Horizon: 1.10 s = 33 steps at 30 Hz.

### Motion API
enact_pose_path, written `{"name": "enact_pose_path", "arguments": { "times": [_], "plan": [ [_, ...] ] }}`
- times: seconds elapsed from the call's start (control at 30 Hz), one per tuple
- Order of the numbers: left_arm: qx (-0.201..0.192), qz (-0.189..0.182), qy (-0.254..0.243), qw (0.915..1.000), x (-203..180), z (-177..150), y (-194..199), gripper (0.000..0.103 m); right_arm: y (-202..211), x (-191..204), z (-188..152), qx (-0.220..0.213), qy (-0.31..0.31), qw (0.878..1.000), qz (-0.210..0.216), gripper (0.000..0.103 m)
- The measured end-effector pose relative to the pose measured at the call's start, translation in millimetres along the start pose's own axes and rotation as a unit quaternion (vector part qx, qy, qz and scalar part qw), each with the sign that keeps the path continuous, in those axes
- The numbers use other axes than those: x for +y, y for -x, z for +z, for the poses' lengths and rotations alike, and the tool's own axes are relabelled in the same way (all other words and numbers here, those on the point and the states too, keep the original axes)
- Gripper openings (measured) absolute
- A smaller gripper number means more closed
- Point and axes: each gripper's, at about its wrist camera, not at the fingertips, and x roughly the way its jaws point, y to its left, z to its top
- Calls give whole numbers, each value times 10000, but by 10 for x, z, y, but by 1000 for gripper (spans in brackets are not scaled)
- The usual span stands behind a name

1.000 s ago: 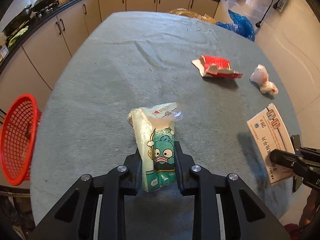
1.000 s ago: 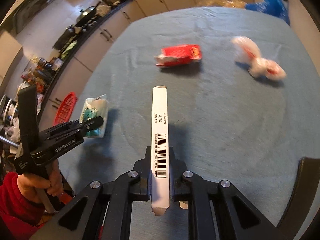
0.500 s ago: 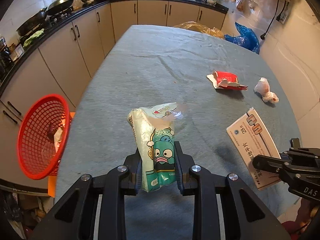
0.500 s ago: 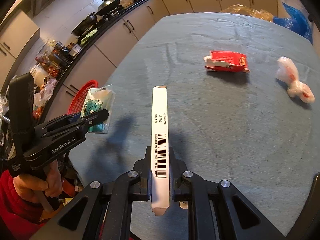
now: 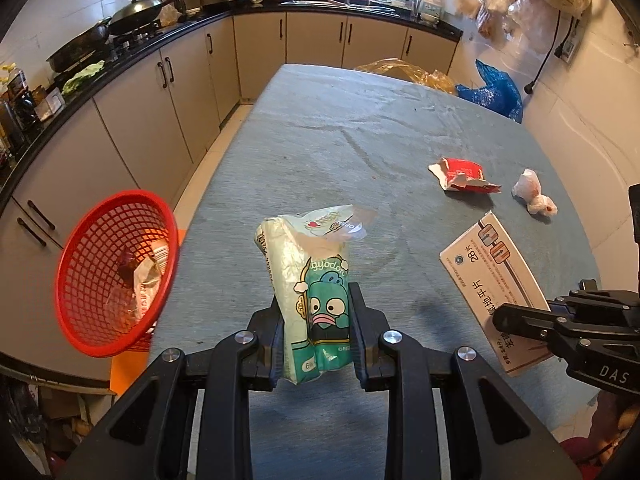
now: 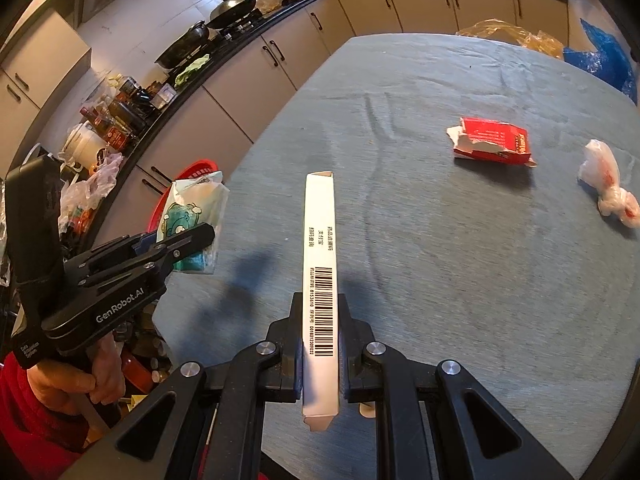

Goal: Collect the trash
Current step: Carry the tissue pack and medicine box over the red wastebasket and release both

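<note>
Two pieces of trash are in hand: the left gripper point(image 5: 316, 334) is clamped on a green packet point(image 5: 310, 280), the right gripper point(image 6: 320, 346) pinched nearly shut on a thin white box point(image 6: 320, 276), both held above the table point(image 5: 340, 140). To do this well, carry each over the red basket point(image 5: 116, 276) beside the table's left edge before letting go. A red carton point(image 6: 494, 140) and white wad point(image 6: 606, 186) remain on the table, well apart; nothing blocks the way.

Pans point(image 5: 132, 10) sit on the counter point(image 5: 120, 68) along the cabinets point(image 5: 260, 52). Beyond the tabletop's far edge lie a yellow bag point(image 5: 404, 72) and a blue bag point(image 5: 496, 94).
</note>
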Motion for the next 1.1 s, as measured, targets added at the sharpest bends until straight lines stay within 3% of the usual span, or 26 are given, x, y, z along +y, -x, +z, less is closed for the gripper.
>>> {"name": "enact_pose_path", "arguments": {
  "times": [0.57,1.1],
  "plan": [
    [-189,196,475,9985,534,-142,217,26,-178,373,93,118,331,9993,132,14],
    [-403,553,1113,9914,1180,-325,480,26,-393,951,306,223,985,9944,315,14]
  ]
}}
